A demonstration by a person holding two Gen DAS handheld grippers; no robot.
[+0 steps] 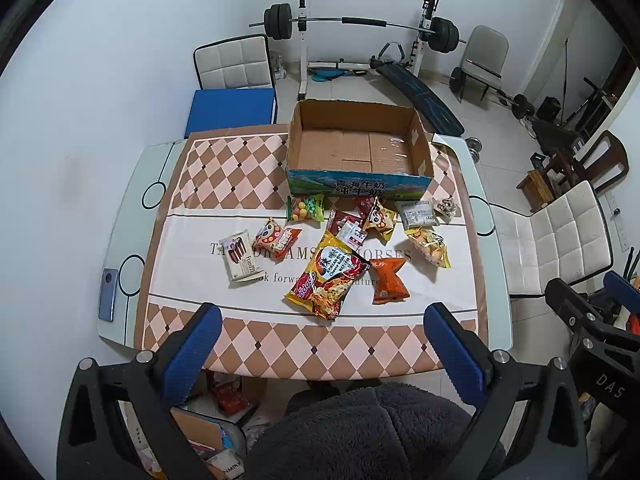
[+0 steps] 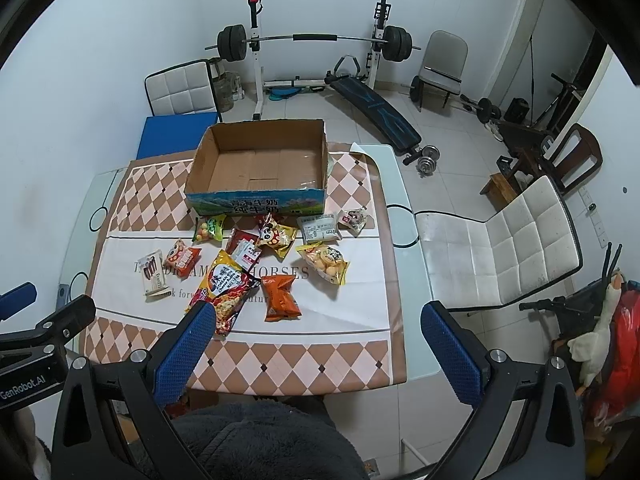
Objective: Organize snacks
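Left of the cardboard box (image 1: pixel 360 148), a white biscuit pack (image 1: pixel 241 256); before the box, a yellow noodle packet (image 1: pixel 326 278) and orange bag (image 1: pixel 388 280); rightmost, perhaps a wrapped bun (image 1: pixel 445 209). Bare worktop (image 1: pixel 280 344) nearer. Left gripper (image 1: pixel 324 340) and right gripper (image 2: pixel 316 338) fingers spread wide, holding nothing.

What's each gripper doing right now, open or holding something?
Left gripper: open, holding nothing.
Right gripper: open, holding nothing.

Brown cardboard box (image 1: pixel 359 148) with blue printed front, tan-and-pink diamond-patterned cloth (image 1: pixel 224 176), orange snack packet (image 1: pixel 388 280), yellow-and-red noodle packet (image 1: pixel 326 280)
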